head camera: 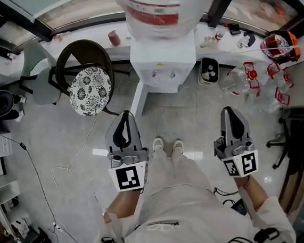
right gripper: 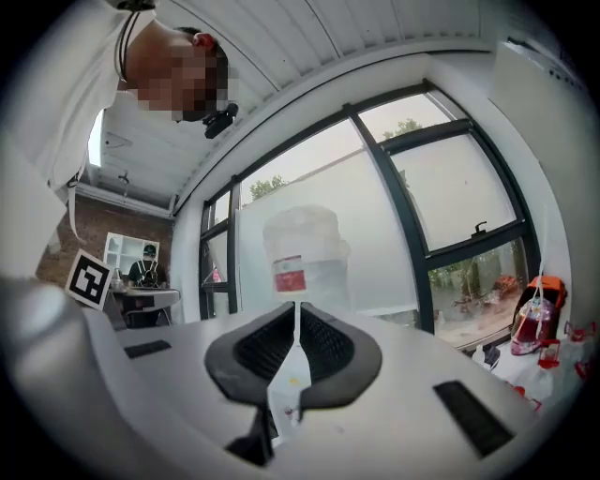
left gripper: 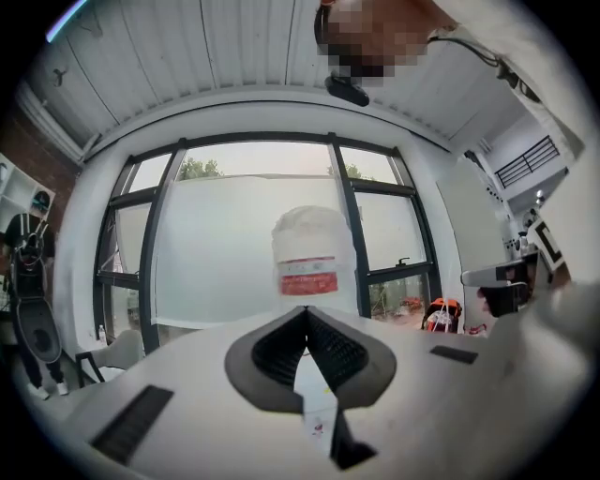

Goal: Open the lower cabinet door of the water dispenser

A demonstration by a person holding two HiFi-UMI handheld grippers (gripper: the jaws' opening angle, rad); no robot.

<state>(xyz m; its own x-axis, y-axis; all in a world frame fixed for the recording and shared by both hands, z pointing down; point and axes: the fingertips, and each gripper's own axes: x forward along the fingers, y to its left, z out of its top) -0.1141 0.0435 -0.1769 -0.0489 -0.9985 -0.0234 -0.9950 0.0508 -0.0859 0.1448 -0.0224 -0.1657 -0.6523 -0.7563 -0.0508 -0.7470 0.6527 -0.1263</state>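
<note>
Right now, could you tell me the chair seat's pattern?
The seat is black-and-white floral; head view.

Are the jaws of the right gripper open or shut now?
Shut. In the right gripper view, the right gripper has its jaws together at the tips, and nothing is held between them.

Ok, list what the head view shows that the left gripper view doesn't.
Head view only: the floor, the cushion with its flower pattern, and the person's shoes.
Left gripper view only: the windows, the ceiling, and a look straight along the jaws, tips together with nothing between them.
Both: the bottle with its red label, and the left gripper itself.
</note>
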